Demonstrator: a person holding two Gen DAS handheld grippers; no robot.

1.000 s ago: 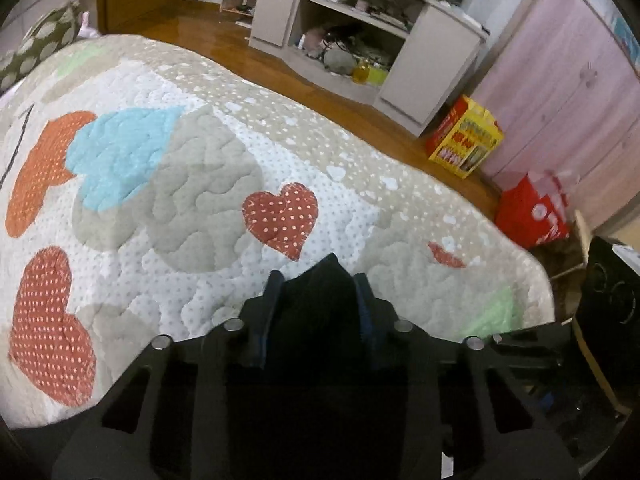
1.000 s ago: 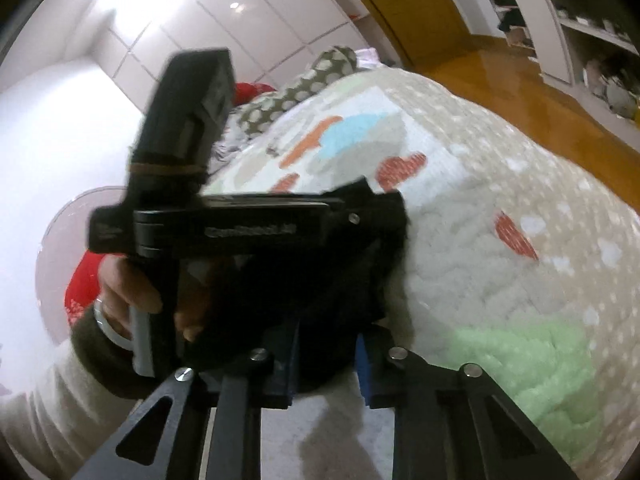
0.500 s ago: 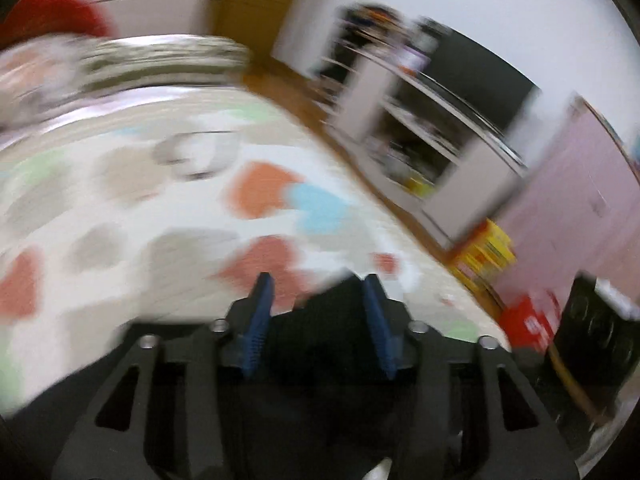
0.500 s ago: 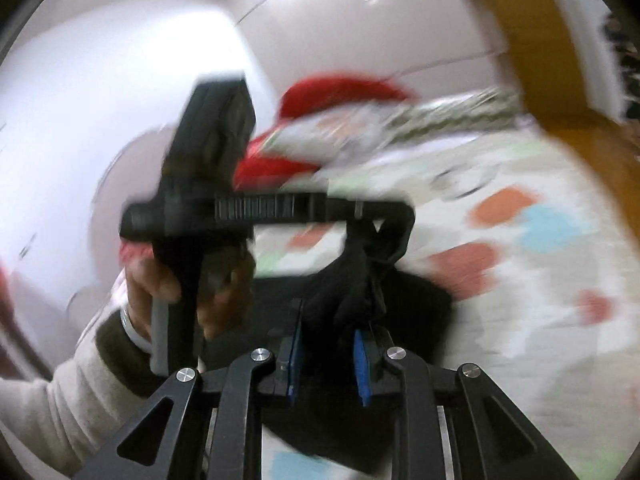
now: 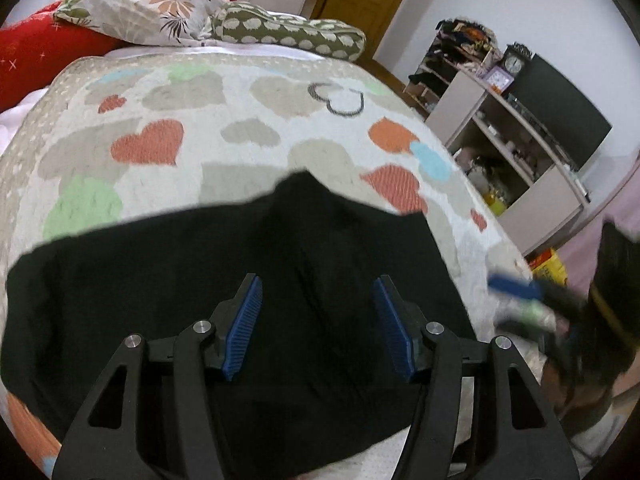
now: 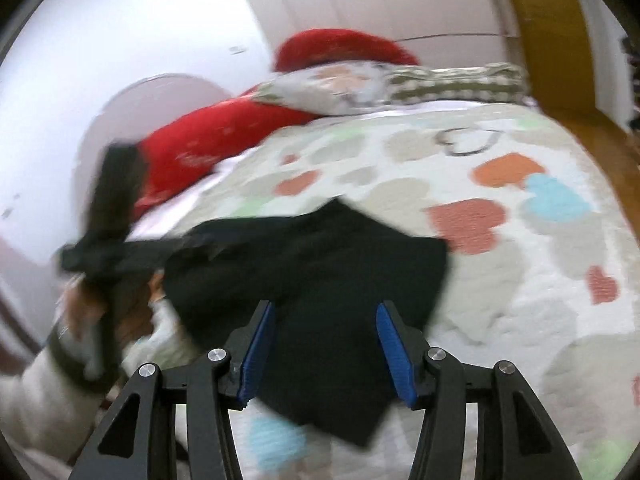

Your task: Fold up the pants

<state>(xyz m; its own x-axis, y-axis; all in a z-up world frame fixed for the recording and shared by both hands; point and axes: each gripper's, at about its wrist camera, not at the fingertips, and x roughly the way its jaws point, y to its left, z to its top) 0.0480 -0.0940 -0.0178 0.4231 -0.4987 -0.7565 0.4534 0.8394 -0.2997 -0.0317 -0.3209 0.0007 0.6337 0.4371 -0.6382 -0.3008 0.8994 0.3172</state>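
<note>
Closest to the lens, the left gripper (image 5: pixel 316 320) had its blue pads (image 5: pixel 245 328) spread wide with nothing pinched between them, just hovering over the black pants (image 5: pixel 168 280). Same deal on the other side: the right gripper (image 6: pixel 326 354) was wide open too, blue pads (image 6: pixel 392 352) apart and empty, with dark cloth (image 6: pixel 320 272) showing through the gap below. So neither tool was holding anything at that point.

The pants were lying on the quilt (image 5: pixel 248 112), the one with all the hearts on it, toward the near end of the bed. From the left view they looked like a broad, fairly flat dark slab with a little peak along the far edge. From the right view it was blurrier, but one corner seemed to stick out toward the camera and the edges weren't squared up. In that same blurry view you could make out the person's left hand (image 6: pixel 100 308) wrapped around the other tool's handle.

Best guess on progress: at least one fold looked laid down and let go, since the shape was compact rather than two long legs. Probably another fold or some tidying of that loose corner was left, but the layers were too dark to count.

Further back sat the pillows (image 5: pixel 140 12) at the head of the bed, then a shelf unit (image 5: pixel 516 152) off to the side.
</note>
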